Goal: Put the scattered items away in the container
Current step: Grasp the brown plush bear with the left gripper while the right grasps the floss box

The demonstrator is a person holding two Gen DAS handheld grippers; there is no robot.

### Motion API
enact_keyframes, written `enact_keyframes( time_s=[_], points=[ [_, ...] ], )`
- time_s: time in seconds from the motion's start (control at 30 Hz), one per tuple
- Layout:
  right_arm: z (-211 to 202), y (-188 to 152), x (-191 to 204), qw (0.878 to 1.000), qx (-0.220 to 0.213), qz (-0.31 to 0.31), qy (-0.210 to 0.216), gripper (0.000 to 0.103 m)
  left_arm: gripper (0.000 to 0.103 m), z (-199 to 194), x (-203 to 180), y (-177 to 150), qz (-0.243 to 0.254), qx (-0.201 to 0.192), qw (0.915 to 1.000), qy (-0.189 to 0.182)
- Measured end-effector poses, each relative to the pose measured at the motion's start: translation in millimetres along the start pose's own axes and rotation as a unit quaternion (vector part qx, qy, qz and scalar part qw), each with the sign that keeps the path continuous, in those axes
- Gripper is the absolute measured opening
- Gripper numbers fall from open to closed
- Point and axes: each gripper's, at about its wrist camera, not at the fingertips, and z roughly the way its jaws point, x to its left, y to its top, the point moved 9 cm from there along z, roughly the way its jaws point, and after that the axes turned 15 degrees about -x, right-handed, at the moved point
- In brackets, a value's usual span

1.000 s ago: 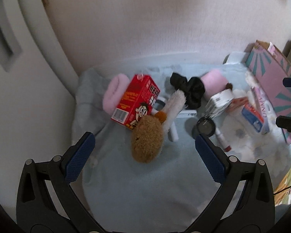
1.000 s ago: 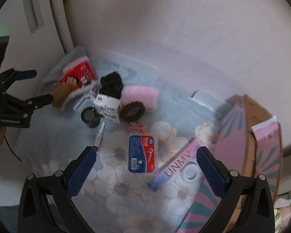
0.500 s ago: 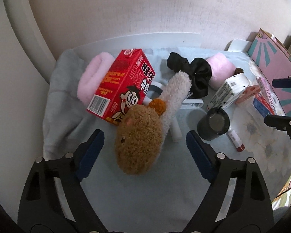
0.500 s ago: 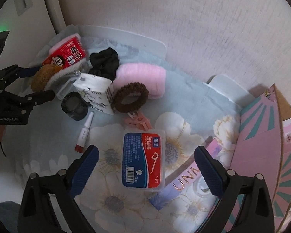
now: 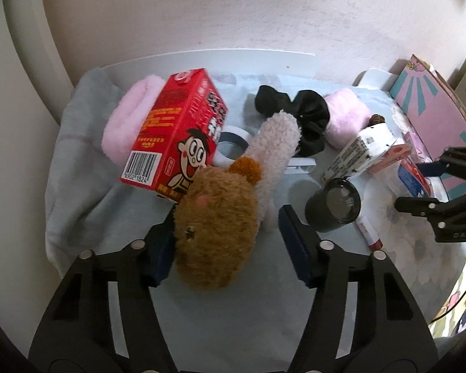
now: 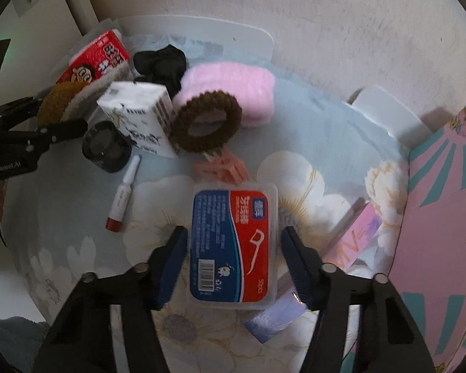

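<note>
now the brown plush toy [image 5: 216,227] lies at the centre of the left wrist frame between the spread fingers of the left gripper [image 5: 225,242]; the left pad is half hidden behind the toy's flank, so contact there cannot be told, and the right pad stands apart from it. the toy's pale fuzzy tail [image 5: 275,152] slants toward the upper right, and its head lies against the red drink carton [image 5: 177,138], which leans on a pink fluffy band [image 5: 125,124] at the upper left. right of centre are a black scrunchie [image 5: 295,112], a dark round jar [image 5: 334,203] and a small red-capped tube [image 5: 368,231].

in the right wrist frame the right gripper [image 6: 233,258] stands released astride the blue-and-red floss pick box [image 6: 233,245], which lies flat at lower centre on the floral cloth [image 6: 301,174], a narrow gap showing on each side. above it lie a pink hair clip [image 6: 222,168], a brown scrunchie [image 6: 206,126] and a white printed carton [image 6: 139,118]. the pink cardboard box [image 6: 438,242] fills the right edge.
</note>
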Motion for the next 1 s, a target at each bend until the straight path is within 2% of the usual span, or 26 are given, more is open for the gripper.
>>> enact_keyframes(
  time_s=[0.17,0.5,0.67,1.0],
  points=[
    [-2.3,2.3,1.2,1.000,-0.007,-0.004,-0.002,0.050,0.036,-3.2,-0.5,1.0,-0.009,0.001,0.9998,-0.016],
    [-7.0,8.7,2.8,1.000,-0.014,-0.009,-0.014,0.050,0.031,-5.2,0.2,1.7,-0.046,0.003,0.9985,-0.031],
    [-16.2,14.6,2.4,0.999,-0.026,-0.007,-0.019,0.050,0.031,-20.9,-6.7,4.5,-0.043,-0.004,0.9983,-0.038],
    [-44.6,28.7,-0.1,0.999,-0.046,0.008,-0.020,0.050,0.031,-51.8,-20.6,16.7,-0.049,-0.018,0.9982,-0.029]
  ],
)
